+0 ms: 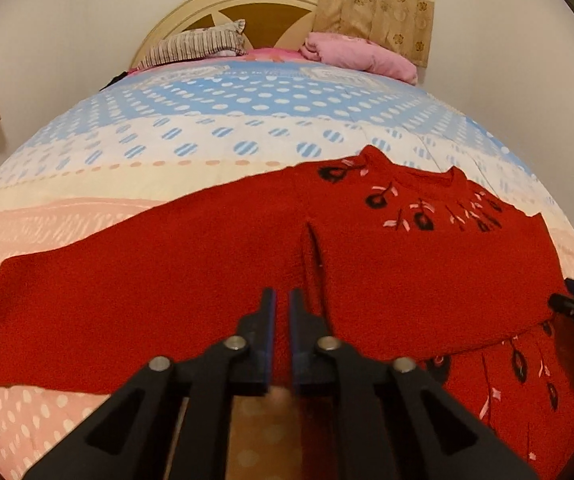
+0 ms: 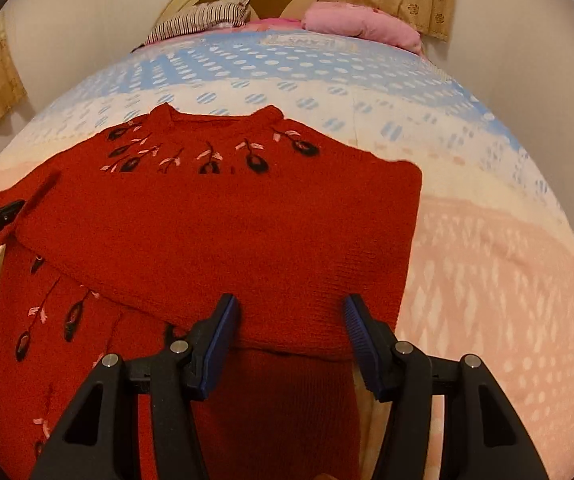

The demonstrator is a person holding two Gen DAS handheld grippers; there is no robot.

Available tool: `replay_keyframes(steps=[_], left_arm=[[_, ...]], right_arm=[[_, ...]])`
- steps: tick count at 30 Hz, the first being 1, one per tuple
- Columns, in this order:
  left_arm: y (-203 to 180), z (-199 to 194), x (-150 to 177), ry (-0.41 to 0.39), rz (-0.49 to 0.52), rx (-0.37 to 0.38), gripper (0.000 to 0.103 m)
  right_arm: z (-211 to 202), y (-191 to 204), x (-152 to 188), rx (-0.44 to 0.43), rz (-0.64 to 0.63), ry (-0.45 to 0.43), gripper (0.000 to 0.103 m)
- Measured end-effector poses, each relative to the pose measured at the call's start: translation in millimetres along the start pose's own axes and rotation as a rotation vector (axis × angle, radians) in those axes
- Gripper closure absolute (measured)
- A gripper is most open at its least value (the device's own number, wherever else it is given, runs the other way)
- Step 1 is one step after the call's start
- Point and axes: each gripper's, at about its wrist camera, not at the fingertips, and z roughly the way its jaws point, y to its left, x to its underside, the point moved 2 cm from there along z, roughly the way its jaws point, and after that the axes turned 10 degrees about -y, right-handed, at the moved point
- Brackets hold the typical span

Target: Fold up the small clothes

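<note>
Mid-fold: left gripper (image 1: 282, 300) jaws clamp the red sweater (image 1: 407, 264); right gripper (image 2: 291, 312) jaws apart, needing a grasp.

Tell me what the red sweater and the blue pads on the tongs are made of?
The red sweater looks like knitted wool or acrylic yarn: fuzzy, matte, with ribbed rows near its edge. The blue pads on the right tongs look like ridged rubber or soft plastic, dull, with fine grooves.

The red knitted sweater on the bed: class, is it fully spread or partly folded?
Partly folded. The red knitted sweater has its right sleeve laid across the body, its edge running diagonally over the embroidered front; the left sleeve lies spread out on the bedsheet.
</note>
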Motion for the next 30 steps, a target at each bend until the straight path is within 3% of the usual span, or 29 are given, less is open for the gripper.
replay_keyframes(steps=[1,3,9,15,18,23,26,30], left_arm=[[2.7,-3.3,1.0,-0.003,-0.007,-0.002,0.053],[9.4,-12.9,2.7,-0.026,-0.026,-0.023,0.028],[42.6,-47.3,8.2,-0.079,0.011,-0.091,0.025],[101.4,-70.7,16.8,-0.094,0.005,-0.211,0.023],[134.9,-76.7,23.0,-0.087,-0.003,-0.283,0.018],[205.7,-89.6,35.4,-0.076,-0.085,-0.421,0.013],[242.5,-97.8,42.4,-0.084,-0.132,-0.513,0.002],[280.4,-100.8,54.3,-0.066,-0.21,-0.575,0.002]], right_arm=[[-3.6,4.6,-5.6,-0.012,-0.005,-0.01,0.047],[-8.3,18.7,-17.6,-0.048,-0.028,-0.028,0.047],[11.9,97.2,-42.8,-0.199,-0.127,0.007,0.047],[50.6,158.2,-40.8,-0.228,-0.149,0.062,0.047],[50.7,185.4,-39.0,-0.248,-0.182,0.012,0.047],[38.2,197.6,-44.6,-0.222,-0.211,-0.038,0.047],[29.8,201.3,-51.6,-0.228,-0.19,-0.1,0.047],[51.7,228.1,-35.6,-0.242,-0.248,-0.049,0.047]])
